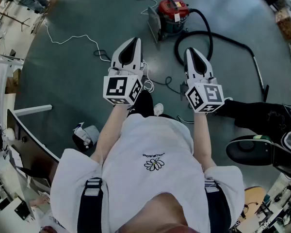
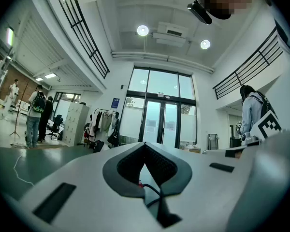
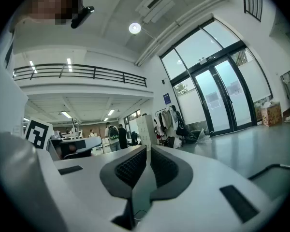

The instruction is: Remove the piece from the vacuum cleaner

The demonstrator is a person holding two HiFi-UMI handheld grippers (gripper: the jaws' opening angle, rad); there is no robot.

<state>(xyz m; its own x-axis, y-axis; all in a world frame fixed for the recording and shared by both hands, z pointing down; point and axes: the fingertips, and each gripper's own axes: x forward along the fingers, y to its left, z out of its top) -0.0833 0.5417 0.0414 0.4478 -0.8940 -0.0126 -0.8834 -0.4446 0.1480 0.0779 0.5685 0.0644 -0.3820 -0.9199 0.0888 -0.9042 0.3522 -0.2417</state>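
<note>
The red vacuum cleaner (image 1: 172, 14) stands on the green floor (image 1: 77, 76), well in front of the person. Its black hose (image 1: 200, 33) makes a loop to the right of it, and a thin dark tube (image 1: 256, 68) runs further right from this loop. A white cable (image 1: 70, 39) lies on the floor to the left of the vacuum cleaner.

The left gripper (image 1: 134, 40) and the right gripper (image 1: 190, 51) are both in the air on the near side of the vacuum cleaner, well apart from it and pointing toward it. The fingers (image 2: 121, 166) of the left gripper are closed together with nothing between them. The fingers (image 3: 170, 170) of the right gripper are also closed and empty.
</note>
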